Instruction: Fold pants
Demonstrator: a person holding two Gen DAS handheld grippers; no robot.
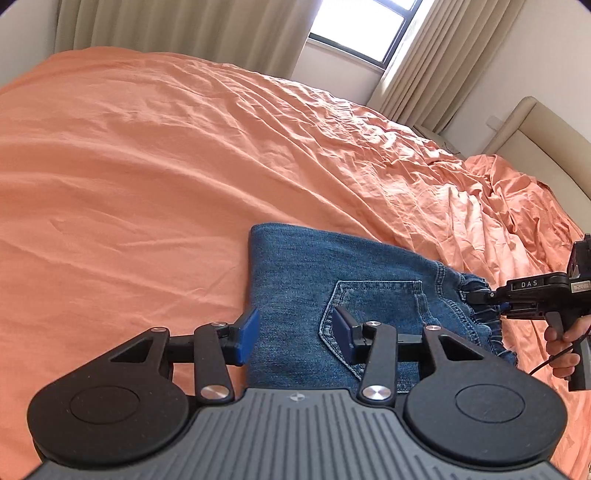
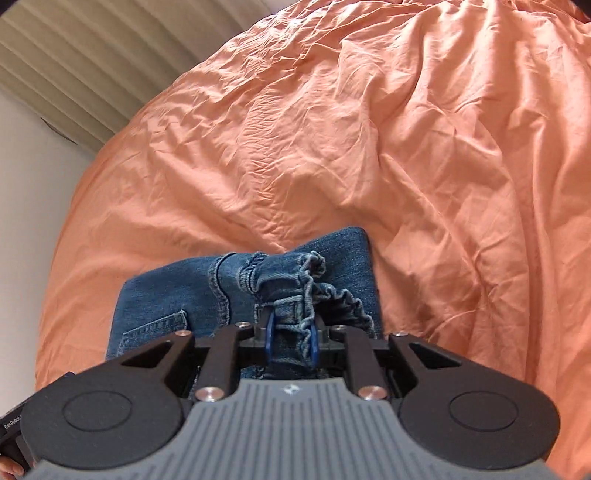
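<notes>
Blue denim pants [image 1: 295, 280] lie folded on the orange bed sheet [image 1: 147, 166], back pocket [image 1: 373, 306] facing up. My left gripper [image 1: 295, 330] stands open over their near left part, one blue pad at the denim's left edge and the other on the pocket; the cloth between them lies flat. From the right, my right gripper [image 1: 467, 295] is held by a hand [image 1: 561, 347] and is shut on the gathered elastic waistband. In the right wrist view the right gripper [image 2: 291, 332] pinches the waistband [image 2: 295, 314] and its drawstring, with the pants [image 2: 166, 295] spread to the left.
The wrinkled orange sheet [image 2: 369, 147] covers the whole bed, with bunched folds toward the headboard [image 1: 535, 140] at the right. Beige curtains [image 1: 166, 26] and a bright window [image 1: 362, 26] stand behind the bed. A wall lies at the left in the right wrist view.
</notes>
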